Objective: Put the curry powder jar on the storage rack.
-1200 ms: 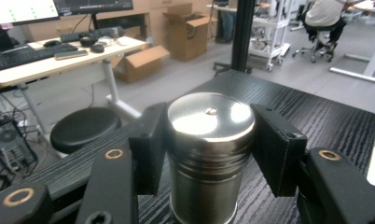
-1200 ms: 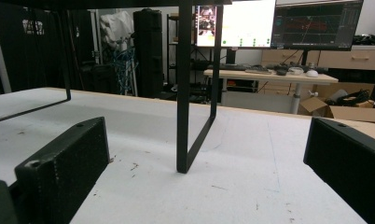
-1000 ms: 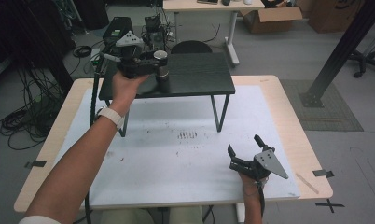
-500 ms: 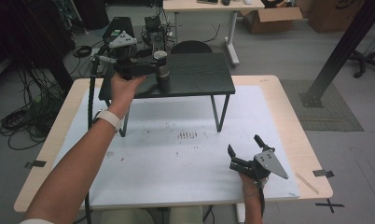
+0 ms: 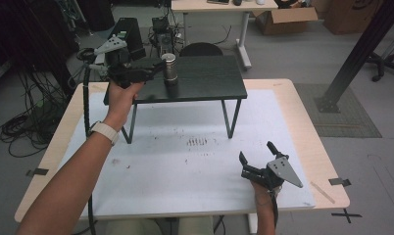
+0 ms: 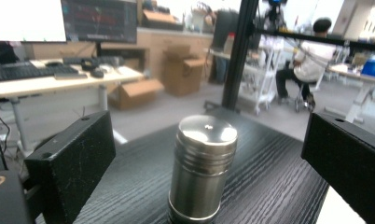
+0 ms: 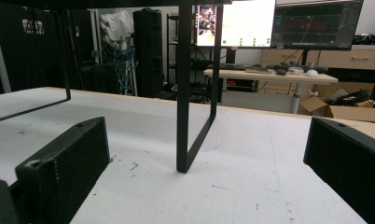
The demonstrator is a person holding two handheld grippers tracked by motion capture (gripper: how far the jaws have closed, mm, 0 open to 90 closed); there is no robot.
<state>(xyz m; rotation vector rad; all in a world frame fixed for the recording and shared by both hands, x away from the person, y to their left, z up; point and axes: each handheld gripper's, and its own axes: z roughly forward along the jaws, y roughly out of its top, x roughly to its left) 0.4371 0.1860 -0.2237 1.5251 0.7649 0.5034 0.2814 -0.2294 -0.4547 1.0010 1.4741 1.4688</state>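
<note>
The steel canister [image 5: 169, 67] stands upright on the far left part of the black raised shelf [image 5: 209, 81], between the left gripper [image 5: 153, 71] fingers, which have just been opening and do not touch it, while the right gripper [image 5: 256, 155] rests open over the near right counter [image 5: 175, 166].

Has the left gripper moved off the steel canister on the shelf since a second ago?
Yes. The left gripper has backed away leftward along the black shelf, its jaws just opening; the steel canister stands free between them.
</note>
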